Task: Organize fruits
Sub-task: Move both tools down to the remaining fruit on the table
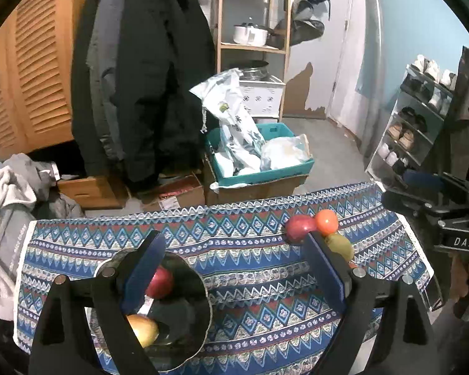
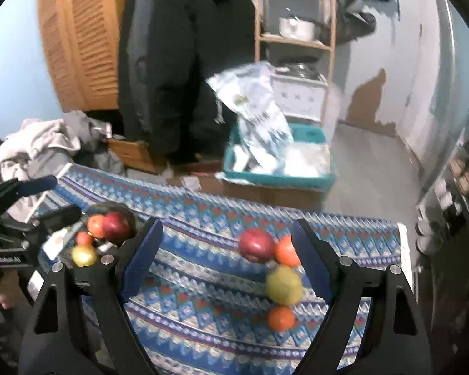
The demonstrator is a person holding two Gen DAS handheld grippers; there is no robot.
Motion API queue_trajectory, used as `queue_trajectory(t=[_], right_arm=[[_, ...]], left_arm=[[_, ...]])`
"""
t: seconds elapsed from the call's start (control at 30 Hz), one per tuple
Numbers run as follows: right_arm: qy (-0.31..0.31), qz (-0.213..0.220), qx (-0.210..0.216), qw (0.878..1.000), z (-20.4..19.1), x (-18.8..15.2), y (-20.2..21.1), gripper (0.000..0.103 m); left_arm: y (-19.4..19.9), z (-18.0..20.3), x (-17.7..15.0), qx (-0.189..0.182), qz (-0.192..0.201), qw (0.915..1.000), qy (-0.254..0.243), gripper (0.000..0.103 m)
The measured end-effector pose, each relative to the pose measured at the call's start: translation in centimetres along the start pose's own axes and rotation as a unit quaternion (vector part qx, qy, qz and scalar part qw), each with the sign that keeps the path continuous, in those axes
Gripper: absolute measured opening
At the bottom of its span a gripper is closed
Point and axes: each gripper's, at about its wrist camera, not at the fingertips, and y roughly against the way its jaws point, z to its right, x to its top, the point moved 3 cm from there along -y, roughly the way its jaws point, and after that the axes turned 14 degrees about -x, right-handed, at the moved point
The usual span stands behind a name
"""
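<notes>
Tablecloth (image 2: 203,306) with blue zigzags fronts coats (image 1: 140,78), shelving (image 1: 253,47); both tools wide, empty.

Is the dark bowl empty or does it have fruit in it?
Not empty. The dark bowl holds a red apple and a yellow fruit; the right wrist view shows more.

Your table wears a woven, matt patterned cloth (image 1: 250,250) with a pale stitched edge. At 7 o'clock in the left wrist view you have a dark, glossy bowl (image 1: 200,297) that mirrors the smooth-skinned red apple (image 1: 161,281) inside it. The left gripper (image 1: 234,268) has matt black plastic arms, blue pads and shiny metal pins. At 10 o'clock stands a slatted wooden cabinet (image 1: 37,68), at 12 o'clock a bare wooden shelf (image 1: 253,47). The teal crate (image 1: 265,172) looks like smooth plastic.
</notes>
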Motion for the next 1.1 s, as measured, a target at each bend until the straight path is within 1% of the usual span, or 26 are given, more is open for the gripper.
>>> queue_trajectory(t=[0.1,0.27,0.37,0.53,0.7,0.87,1.0,1.1], right_arm=[[-0.006,-0.018,-0.011,1.000,1.6,-1.1,-1.1,0.084],[-0.014,-0.052,-0.029,0.998,3.7,-2.9,-3.3,0.084],[-0.016,-0.078,-0.032,0.996,4.8,-4.0,-5.1,0.084],[-0.023,-0.117,-0.037,0.992,6.1,-5.7,-8.0,0.084],[-0.019,-0.154,-0.039,0.987,6.5,-7.3,-11.0,0.084],[-0.006,-0.192,-0.041,0.981,6.4,-8.9,-14.6,0.084],[-0.002,-0.229,-0.036,0.973,6.3,-10.7,-17.4,0.084],[0.000,-0.244,-0.027,0.969,6.0,-11.5,-18.8,0.084]], left_arm=[[-1.8,0.8,-0.1,-0.006,-0.013,0.9999,-0.009,0.091],[-5.1,1.8,-0.2,-0.015,-0.039,0.9991,-0.004,0.091],[-6.8,2.1,-0.5,-0.013,-0.051,0.9986,-0.009,0.091],[-9.8,2.2,-1.5,-0.015,-0.082,0.9965,-0.008,0.091],[-12.4,1.9,-2.3,-0.017,-0.109,0.9939,-0.002,0.091],[-15.0,1.2,-3.3,-0.008,-0.135,0.9908,0.003,0.091],[-16.7,0.2,-4.2,-0.011,-0.152,0.9880,0.025,0.091],[-17.7,-0.3,-4.8,-0.012,-0.158,0.9868,0.034,0.091]])
